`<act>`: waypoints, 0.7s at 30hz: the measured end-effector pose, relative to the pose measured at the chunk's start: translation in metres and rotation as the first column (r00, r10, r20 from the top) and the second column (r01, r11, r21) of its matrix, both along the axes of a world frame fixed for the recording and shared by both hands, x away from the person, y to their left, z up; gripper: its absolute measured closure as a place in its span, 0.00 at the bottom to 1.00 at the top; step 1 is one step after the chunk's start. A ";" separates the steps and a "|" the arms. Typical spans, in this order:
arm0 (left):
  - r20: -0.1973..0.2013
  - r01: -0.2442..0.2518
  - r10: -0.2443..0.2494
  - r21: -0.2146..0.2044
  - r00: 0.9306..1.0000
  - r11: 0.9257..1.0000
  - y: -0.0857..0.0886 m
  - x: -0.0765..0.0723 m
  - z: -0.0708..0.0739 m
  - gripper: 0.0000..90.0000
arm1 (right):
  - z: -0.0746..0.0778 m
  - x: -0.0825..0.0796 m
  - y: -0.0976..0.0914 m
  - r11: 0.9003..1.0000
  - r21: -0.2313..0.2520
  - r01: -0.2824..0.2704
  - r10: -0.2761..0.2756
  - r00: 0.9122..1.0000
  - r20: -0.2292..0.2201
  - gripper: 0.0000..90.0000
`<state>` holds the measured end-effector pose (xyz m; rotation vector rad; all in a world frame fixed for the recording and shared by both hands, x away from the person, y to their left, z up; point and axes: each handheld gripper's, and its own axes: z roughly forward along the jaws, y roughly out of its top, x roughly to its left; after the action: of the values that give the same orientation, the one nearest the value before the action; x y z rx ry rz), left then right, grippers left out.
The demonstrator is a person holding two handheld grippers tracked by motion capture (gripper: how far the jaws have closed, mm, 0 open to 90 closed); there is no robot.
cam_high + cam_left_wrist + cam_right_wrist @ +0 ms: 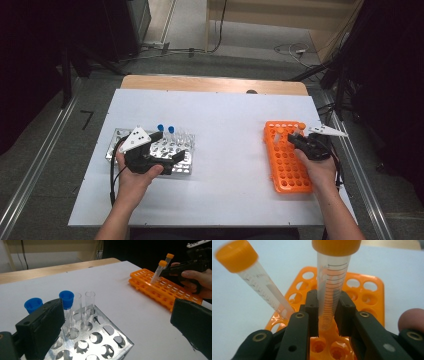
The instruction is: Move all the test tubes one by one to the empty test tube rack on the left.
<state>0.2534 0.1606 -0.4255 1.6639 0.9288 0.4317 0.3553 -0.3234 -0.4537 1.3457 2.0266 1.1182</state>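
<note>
My right gripper [329,315] is shut on a clear graduated tube with an orange cap [333,287], which stands upright in the far end of the orange rack [372,295]. A second orange-capped tube [254,280] leans to the left beside it. From above, the right gripper [299,140] sits at the rack's [287,165] far right corner. My left gripper [167,147] hovers open over the metal rack [182,167], nothing between its jaws. Two blue-capped tubes [66,298] and clear uncapped tubes [90,302] stand at that rack's [110,340] far side.
A white sheet [225,125] covers the table, with a wooden strip [210,84] along its far edge. The two racks lie well apart, with bare sheet between them. Cables run across the floor [290,50] beyond the table.
</note>
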 end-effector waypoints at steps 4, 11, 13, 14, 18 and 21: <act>0.005 0.009 -0.009 0.001 1.000 1.000 -0.003 -0.001 0.001 0.00 | 0.009 -0.008 -0.005 1.000 0.022 0.018 -0.019 0.999 0.044 0.81; 0.012 0.027 -0.027 0.005 1.000 1.000 -0.010 -0.003 0.003 0.00 | 0.026 -0.026 -0.013 0.999 0.036 0.018 -0.022 0.994 0.103 0.81; 0.012 0.031 -0.031 0.011 0.999 0.999 -0.012 -0.003 0.004 0.00 | 0.030 -0.031 -0.014 0.999 0.046 0.005 -0.010 0.994 0.112 0.81; 0.013 0.033 -0.034 0.010 0.999 0.999 -0.013 -0.004 0.004 0.00 | 0.032 -0.033 -0.014 0.999 0.053 -0.005 -0.001 0.993 0.119 0.81; 0.017 0.045 -0.045 0.015 0.999 0.999 -0.018 -0.005 0.005 0.00 | 0.038 -0.042 -0.010 0.997 0.059 -0.053 0.044 0.990 0.134 0.81; 0.018 0.057 -0.058 0.014 0.998 0.998 -0.021 -0.005 0.005 0.00 | 0.040 -0.047 -0.004 0.993 0.067 -0.101 0.091 0.986 0.142 0.81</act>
<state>0.2481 0.1392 -0.4201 1.6916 0.8637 0.4147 0.3088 -0.3270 -0.4132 1.1801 1.9847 1.3033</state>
